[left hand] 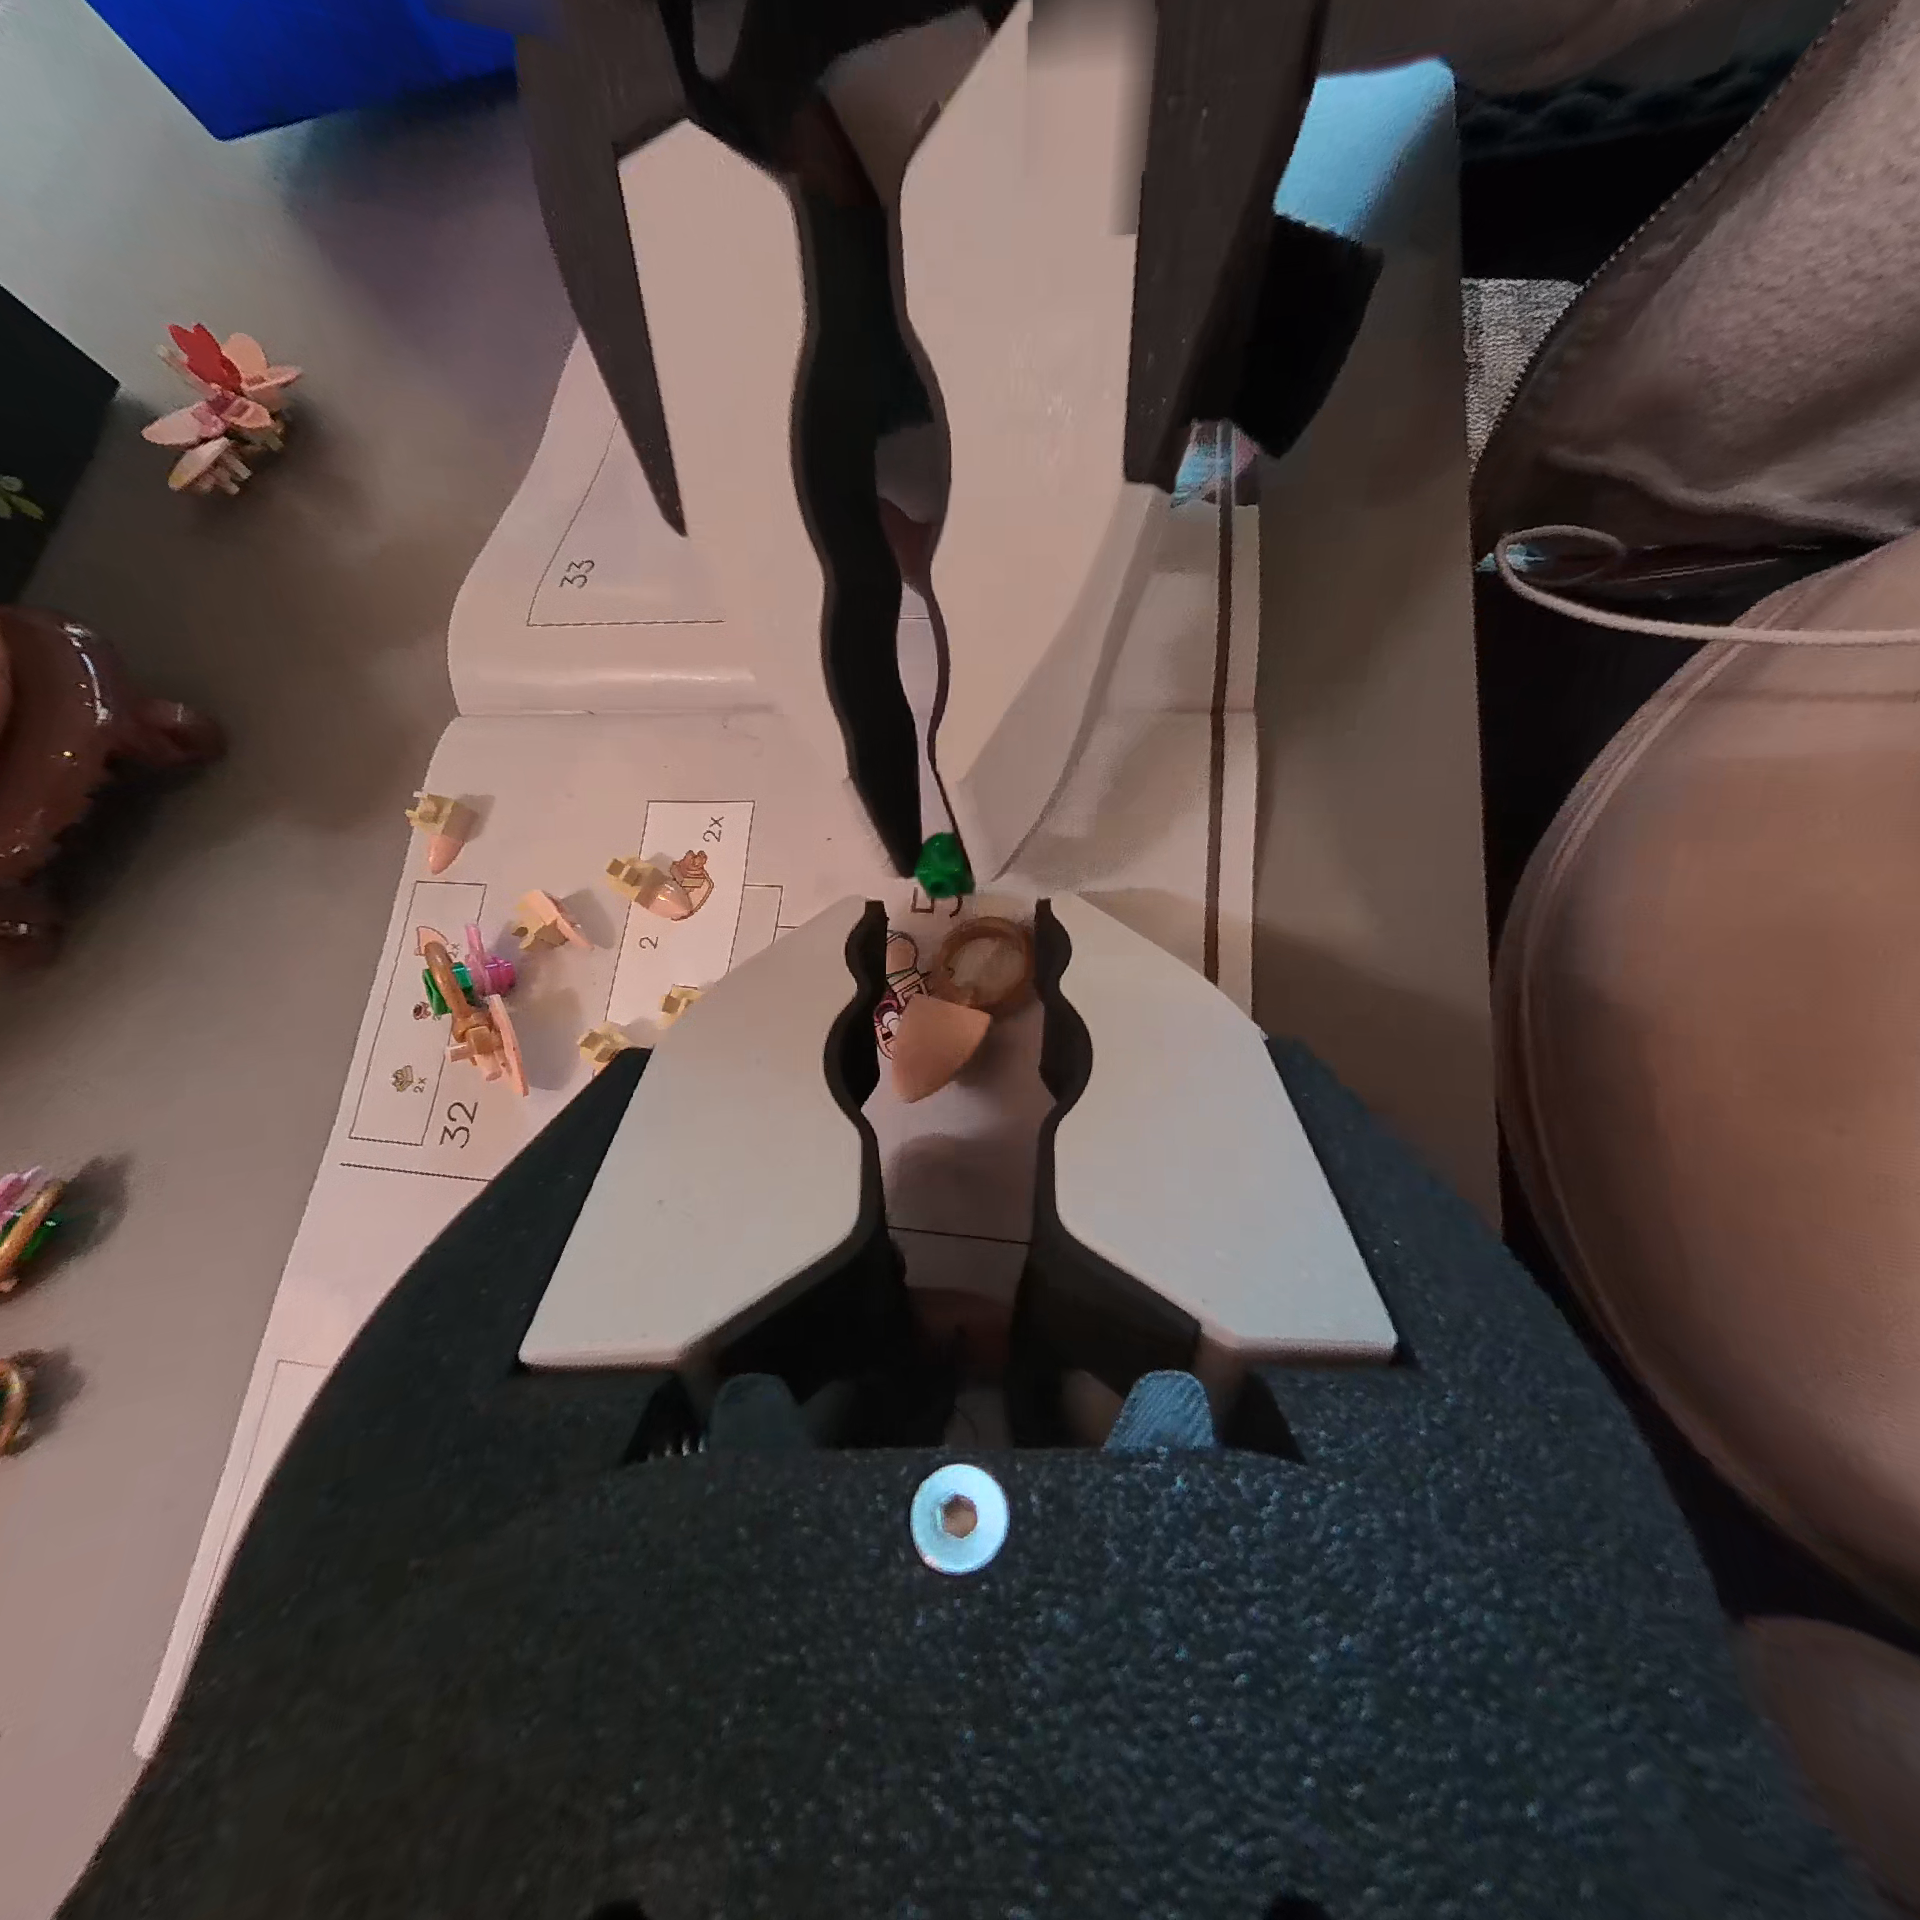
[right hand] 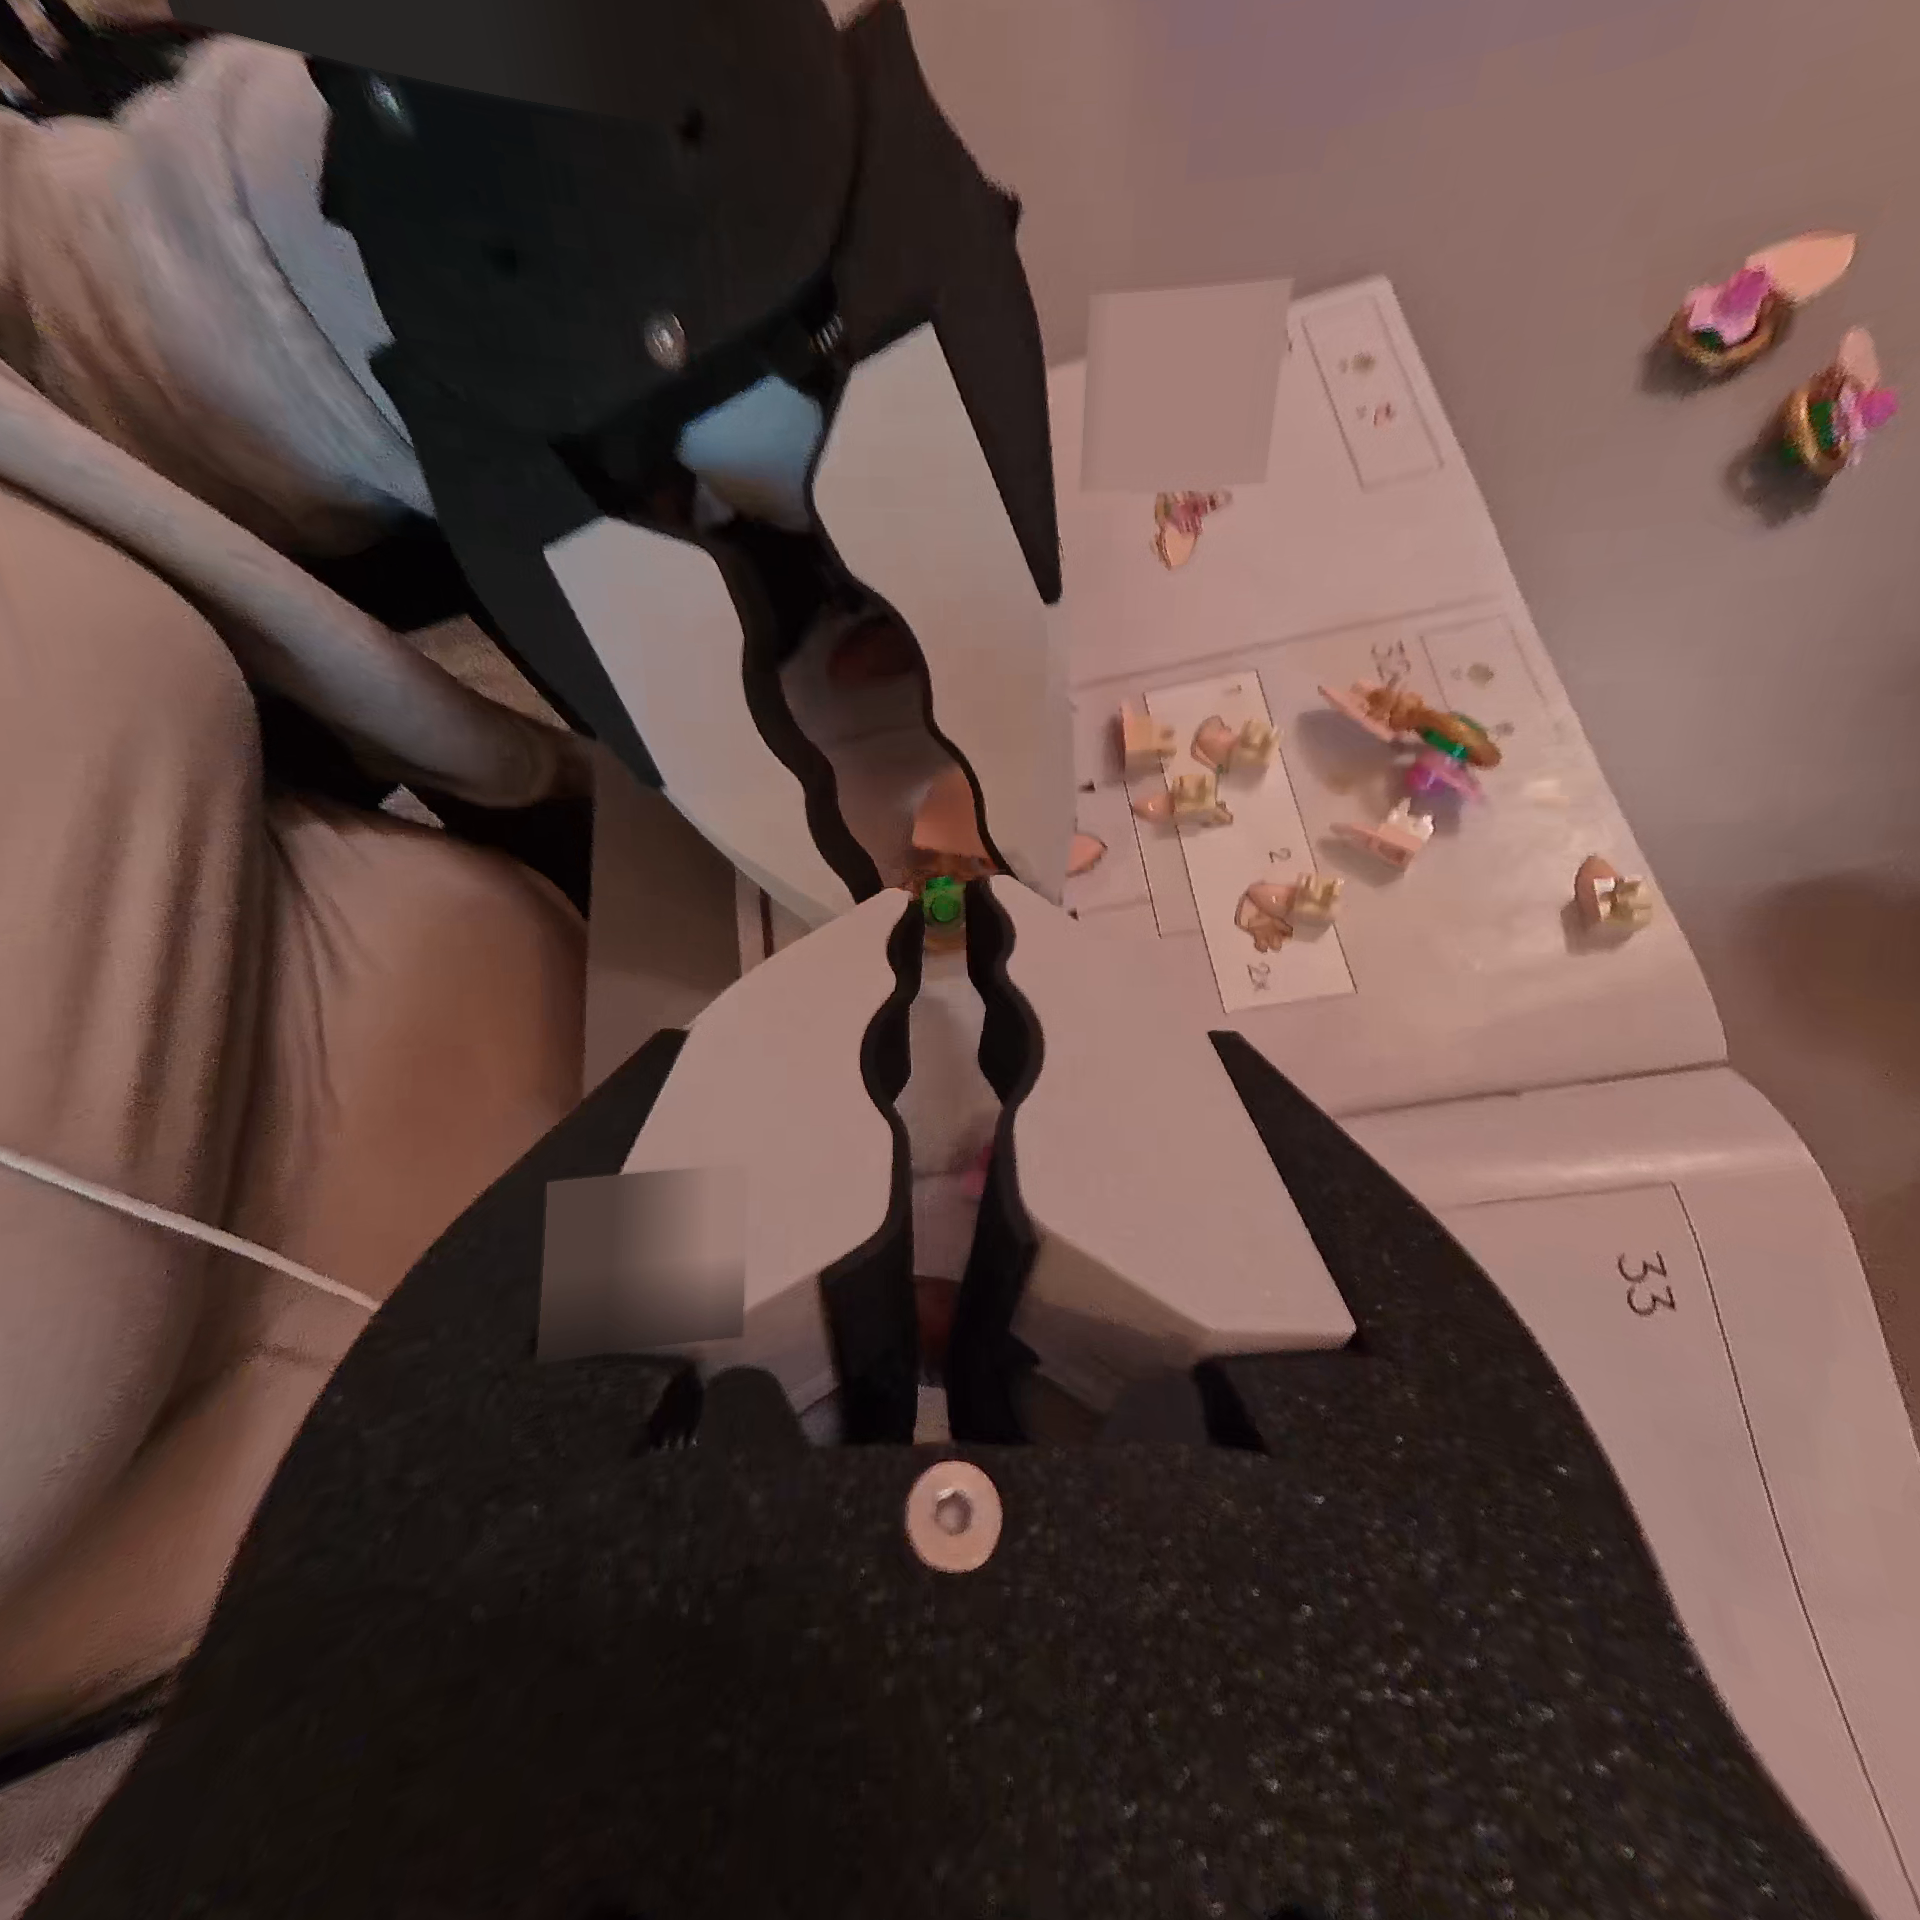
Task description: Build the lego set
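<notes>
My left gripper [left hand: 956, 920] is shut on a gold ring with a peach petal [left hand: 971, 997], held just above the open instruction booklet [left hand: 582, 1091]. My right gripper [right hand: 943, 916] is shut on a small green stud [right hand: 943, 909]. It comes in from the opposite side [left hand: 930, 857] and holds the stud [left hand: 943, 868] right at the ring's far edge, tip to tip with the left gripper [right hand: 951, 873]. In the right wrist view the ring is mostly hidden behind the stud, and only the petal [right hand: 945, 821] shows.
Loose peach petals with yellow clips [left hand: 655, 888] and a partly built ring flower [left hand: 473, 1003] lie on the booklet. A finished flower [left hand: 223, 416] and a brown part [left hand: 62, 748] are on the table. Two ring flowers [right hand: 1730, 312] lie beyond the booklet. A person's legs [left hand: 1714, 935] are close by. Less than 4 cm separates the two grippers' tips.
</notes>
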Tool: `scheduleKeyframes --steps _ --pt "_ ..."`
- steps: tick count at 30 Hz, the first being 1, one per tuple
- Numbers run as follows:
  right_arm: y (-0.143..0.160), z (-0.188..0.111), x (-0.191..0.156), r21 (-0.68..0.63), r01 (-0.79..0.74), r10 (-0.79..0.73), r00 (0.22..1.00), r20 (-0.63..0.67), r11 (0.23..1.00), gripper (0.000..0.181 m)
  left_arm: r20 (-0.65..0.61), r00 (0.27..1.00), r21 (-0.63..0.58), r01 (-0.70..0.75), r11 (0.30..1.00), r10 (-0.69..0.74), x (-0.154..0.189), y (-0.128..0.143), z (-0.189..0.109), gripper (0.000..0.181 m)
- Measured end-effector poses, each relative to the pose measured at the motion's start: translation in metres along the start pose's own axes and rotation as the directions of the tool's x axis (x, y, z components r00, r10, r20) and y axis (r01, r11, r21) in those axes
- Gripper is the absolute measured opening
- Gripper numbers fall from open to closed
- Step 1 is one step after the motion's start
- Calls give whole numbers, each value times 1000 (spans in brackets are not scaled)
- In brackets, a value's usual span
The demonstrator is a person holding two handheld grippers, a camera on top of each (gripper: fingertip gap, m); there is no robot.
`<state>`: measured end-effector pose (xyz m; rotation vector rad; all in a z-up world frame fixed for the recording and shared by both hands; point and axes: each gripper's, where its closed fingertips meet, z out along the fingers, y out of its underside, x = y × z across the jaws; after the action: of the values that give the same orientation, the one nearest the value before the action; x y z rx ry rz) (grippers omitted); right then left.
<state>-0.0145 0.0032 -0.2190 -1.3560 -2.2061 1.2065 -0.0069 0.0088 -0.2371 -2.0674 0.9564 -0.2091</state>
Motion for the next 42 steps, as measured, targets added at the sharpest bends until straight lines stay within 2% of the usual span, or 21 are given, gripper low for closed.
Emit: scheduleKeyframes --steps 9,13,19,23,27,30,36,42 --pt "6 17 1 -9 -30 30 999 -22 1000 8 13 1000 -1 13 1000 -13 -1 2 -2 34" --pt "9 18 2 -40 34 -35 999 -31 999 8 13 1000 -9 10 1000 -10 -2 3 -4 37" --pt "10 18 1 -47 108 -110 994 -25 993 8 -20 999 -91 -51 994 50 -1 16 -23 45" --pt "10 18 1 -47 148 -149 989 -20 988 8 -64 997 -92 -43 995 37 -5 22 -27 34" --pt "11 17 0 -52 175 -177 984 -24 983 8 -158 987 -64 -8 998 -2 2 20 -22 25" --pt "11 17 0 -54 194 -196 980 -23 979 8 -179 984 -47 13 999 -21 5 19 -21 21" --pt "6 17 -5 -51 157 -158 987 -11 986 8 -122 992 -43 27 999 -32 7 19 -21 16" --pt "11 20 -4 -124 117 -122 992 -41 985 8 -70 997 -47 37 998 -40 8 19 -22 14"
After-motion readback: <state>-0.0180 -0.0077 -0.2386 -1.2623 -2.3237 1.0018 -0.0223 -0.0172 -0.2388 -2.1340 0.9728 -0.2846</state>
